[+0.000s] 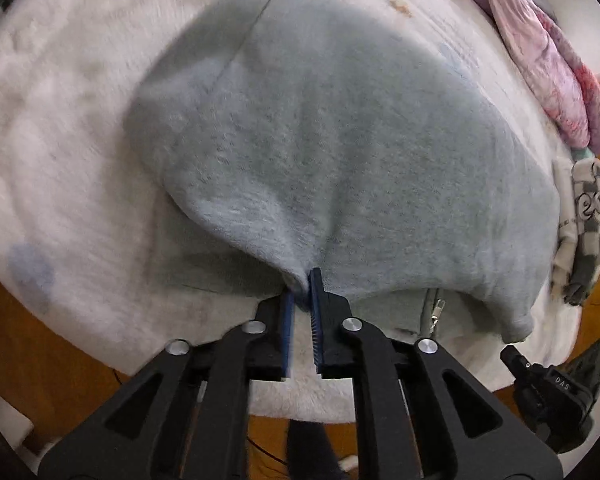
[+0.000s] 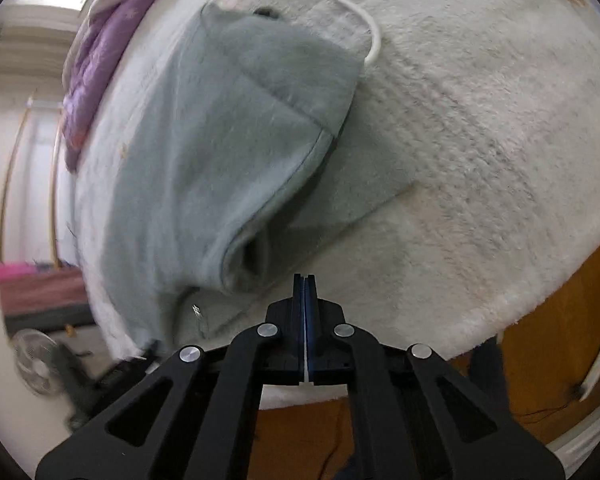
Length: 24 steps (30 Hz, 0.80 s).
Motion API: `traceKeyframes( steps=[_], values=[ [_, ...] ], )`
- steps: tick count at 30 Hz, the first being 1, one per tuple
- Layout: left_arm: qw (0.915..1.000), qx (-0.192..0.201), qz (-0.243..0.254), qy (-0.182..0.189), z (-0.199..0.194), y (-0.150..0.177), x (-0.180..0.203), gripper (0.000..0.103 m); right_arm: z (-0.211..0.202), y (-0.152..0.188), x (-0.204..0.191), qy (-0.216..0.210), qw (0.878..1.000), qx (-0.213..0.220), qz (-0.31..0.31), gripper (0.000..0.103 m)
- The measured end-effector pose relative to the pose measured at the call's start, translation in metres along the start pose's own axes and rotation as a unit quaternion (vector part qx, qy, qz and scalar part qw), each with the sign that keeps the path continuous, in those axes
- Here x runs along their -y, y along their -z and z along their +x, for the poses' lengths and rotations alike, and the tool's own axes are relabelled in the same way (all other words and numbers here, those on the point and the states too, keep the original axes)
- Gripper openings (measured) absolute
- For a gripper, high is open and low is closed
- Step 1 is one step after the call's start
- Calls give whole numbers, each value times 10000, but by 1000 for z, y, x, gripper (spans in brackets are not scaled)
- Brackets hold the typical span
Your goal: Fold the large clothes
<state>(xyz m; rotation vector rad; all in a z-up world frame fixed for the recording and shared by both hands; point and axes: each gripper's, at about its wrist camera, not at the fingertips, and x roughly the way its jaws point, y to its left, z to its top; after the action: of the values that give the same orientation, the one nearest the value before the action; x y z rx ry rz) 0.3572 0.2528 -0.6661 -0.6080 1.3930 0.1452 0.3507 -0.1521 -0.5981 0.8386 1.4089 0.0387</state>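
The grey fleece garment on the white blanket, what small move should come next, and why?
Probably let the left gripper open and drop the fold. It pinches the grey fleece garment edge, already doubled over the zipper side on the white blanket. The right gripper is shut and empty.

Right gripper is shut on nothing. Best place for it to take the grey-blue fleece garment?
Probably the folded near edge of the grey-blue fleece garment, just left of the right gripper. It stands up off the white blanket as a rounded lip, so the fingers could slip under from the near side.
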Motion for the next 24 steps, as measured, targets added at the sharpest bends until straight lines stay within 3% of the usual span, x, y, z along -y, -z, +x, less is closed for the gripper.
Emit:
traceKeyframes(
  steps=[1,2,4,5,7,10,12,13,14,16,19,24],
  values=[
    [9999,18,-83,86,-2,-1,-3,29,-5,-1,-2,0,10000,91,-1,5],
    [9995,92,-220,198,-8,-1,-8,53,-14,-4,-6,-73,9996,276,-31,12],
    [9968,361,-503,508,-22,2,-19,68,-20,-10,-10,-268,9988,405,47,48],
    [9952,436,-646,593,-26,3,-25,69,-16,-15,-11,-297,9988,367,131,66],
    [9920,414,-999,654,-24,4,-37,69,-4,-22,-11,-434,9983,262,276,65],
    [9920,283,-1164,408,-15,2,-47,69,10,-34,-9,-651,9963,218,520,59],
    [9926,312,-1165,161,-10,-2,-50,62,14,-39,-6,-563,9970,239,469,4],
    [9929,229,-1169,34,-6,-3,-51,41,16,-39,-6,-487,9975,233,464,5],
    [9926,148,-1208,-39,-4,-8,-51,32,11,-39,-8,-504,9974,291,427,4],
    [9917,88,-1280,-110,-3,-9,-54,30,-4,-31,-20,-308,9985,447,33,4],
    [9935,66,-1110,-245,-2,-8,-54,29,-7,-21,-10,-133,9990,426,-27,4],
    [9923,-20,-1241,-51,-1,-9,-58,31,40,-28,7,264,9996,-60,21,7]
  ],
)
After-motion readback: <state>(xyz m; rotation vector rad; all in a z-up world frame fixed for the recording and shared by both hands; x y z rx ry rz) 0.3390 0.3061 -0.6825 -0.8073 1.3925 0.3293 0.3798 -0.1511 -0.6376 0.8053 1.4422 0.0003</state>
